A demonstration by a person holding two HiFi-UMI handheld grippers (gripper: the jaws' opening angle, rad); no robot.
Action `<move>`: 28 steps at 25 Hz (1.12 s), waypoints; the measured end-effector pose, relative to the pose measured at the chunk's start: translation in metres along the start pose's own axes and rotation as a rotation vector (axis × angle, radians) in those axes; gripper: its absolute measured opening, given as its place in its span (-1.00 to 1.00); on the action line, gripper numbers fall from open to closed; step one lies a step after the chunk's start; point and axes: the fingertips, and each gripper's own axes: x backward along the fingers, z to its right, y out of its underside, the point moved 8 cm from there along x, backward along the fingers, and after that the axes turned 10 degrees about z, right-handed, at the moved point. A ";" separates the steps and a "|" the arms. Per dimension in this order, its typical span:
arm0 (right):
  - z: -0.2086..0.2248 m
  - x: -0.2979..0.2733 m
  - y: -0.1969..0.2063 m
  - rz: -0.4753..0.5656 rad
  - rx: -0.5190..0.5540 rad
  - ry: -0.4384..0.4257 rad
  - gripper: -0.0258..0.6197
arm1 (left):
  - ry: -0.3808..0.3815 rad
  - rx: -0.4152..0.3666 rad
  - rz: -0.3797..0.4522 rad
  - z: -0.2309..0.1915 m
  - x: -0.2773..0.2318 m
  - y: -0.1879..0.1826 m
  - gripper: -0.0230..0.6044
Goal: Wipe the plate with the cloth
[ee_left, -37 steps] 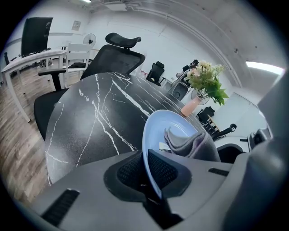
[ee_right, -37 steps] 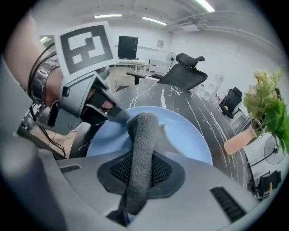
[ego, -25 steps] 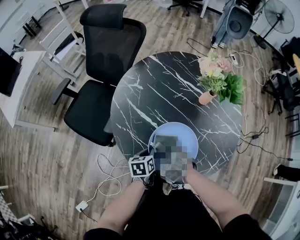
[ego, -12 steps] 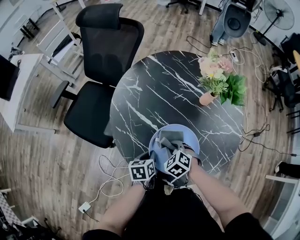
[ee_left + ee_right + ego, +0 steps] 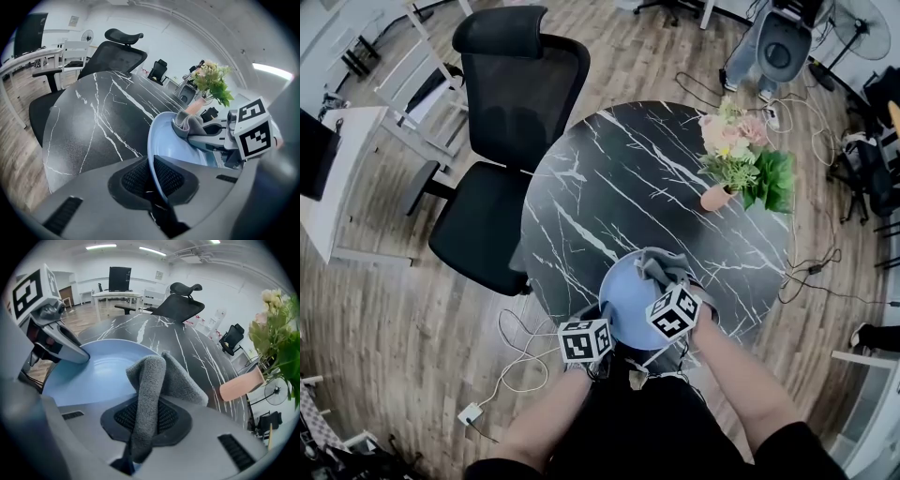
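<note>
A light blue plate [image 5: 628,302] lies at the near edge of the black marble table [image 5: 619,187]. My left gripper [image 5: 602,317] is shut on the plate's near left rim; in the left gripper view that rim [image 5: 151,164] runs between the ribbed pads. My right gripper [image 5: 669,284] is shut on a grey cloth [image 5: 664,266], which bunches over the plate's far right edge. In the right gripper view the cloth [image 5: 150,376] stands folded between the jaws, with the plate [image 5: 93,366] to its left and the left gripper [image 5: 75,356] clamped on the rim.
A pink pot of flowers [image 5: 712,195] stands on the table's right side, just beyond the cloth. A black office chair [image 5: 502,141] is pushed up to the table's left. Cables [image 5: 520,361] lie on the wooden floor near my left arm.
My right gripper has dragged the cloth from the plate's middle to its far right edge, uncovering most of the blue surface. The left gripper and the plate have stayed put.
</note>
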 end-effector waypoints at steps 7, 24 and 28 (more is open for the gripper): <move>0.021 0.004 0.012 -0.036 -0.105 0.041 -0.73 | -0.009 0.001 0.003 0.000 0.000 0.001 -0.77; 0.020 0.030 0.019 0.015 -0.222 0.088 -0.73 | -0.037 -0.005 0.011 0.002 0.001 0.001 -0.77; 0.009 0.036 0.016 0.033 -0.225 0.061 -0.73 | -0.043 -0.004 0.012 0.003 0.001 0.001 -0.77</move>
